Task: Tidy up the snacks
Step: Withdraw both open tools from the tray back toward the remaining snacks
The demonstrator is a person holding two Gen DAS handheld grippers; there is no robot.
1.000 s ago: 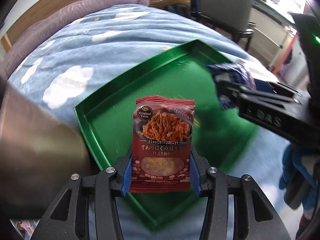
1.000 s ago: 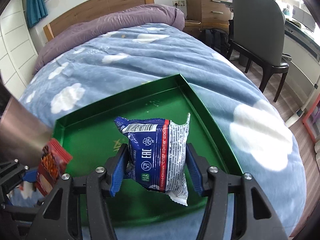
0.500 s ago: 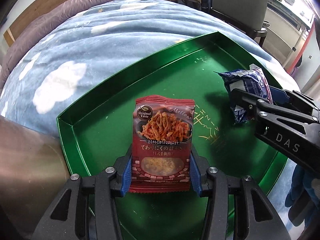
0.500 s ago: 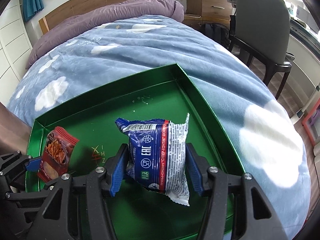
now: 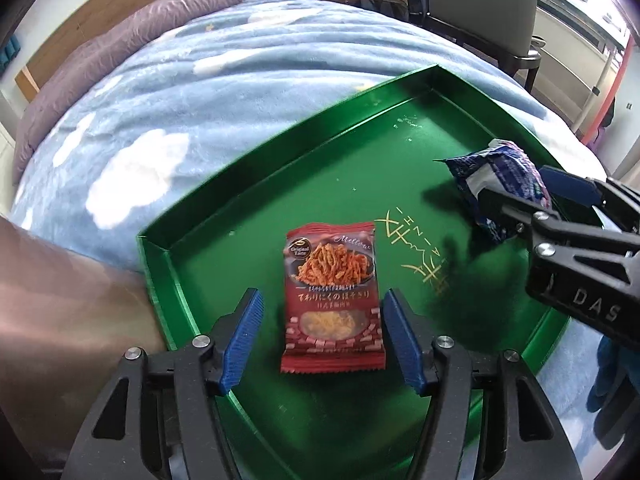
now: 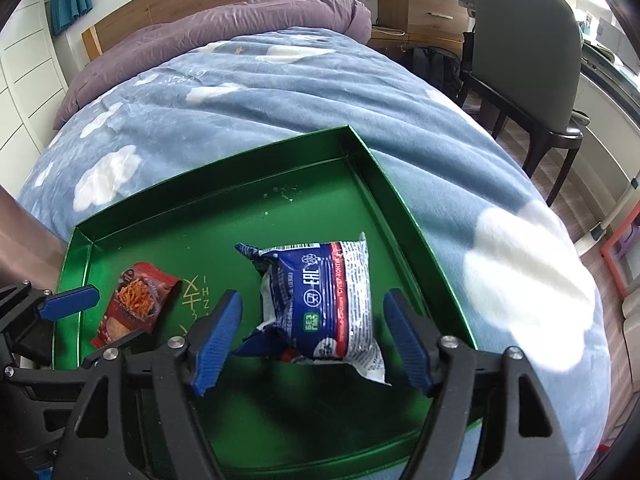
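we see our left gripper (image 5: 322, 334) with fingers opening, apart from the red foil snack packet (image 5: 332, 300) lying between them in the shallow green metal tray (image 5: 240, 184) on the cloud-print blue bed blanket (image 6: 280, 92). our right gripper (image 6: 312, 330) likewise spreads, fingers clear of the blue-and-white crinkled snack bag (image 6: 320, 296) resting right of the packet.

A tray (image 6: 376, 168) is set on a bed (image 6: 280, 92). Two snack packets are laid in the tray, well apart: a noodle packet (image 5: 332, 300) toward its left side and a wafer packet (image 6: 320, 300) toward its right. A chair (image 6: 528, 64) is placed beside the bed, to the right.
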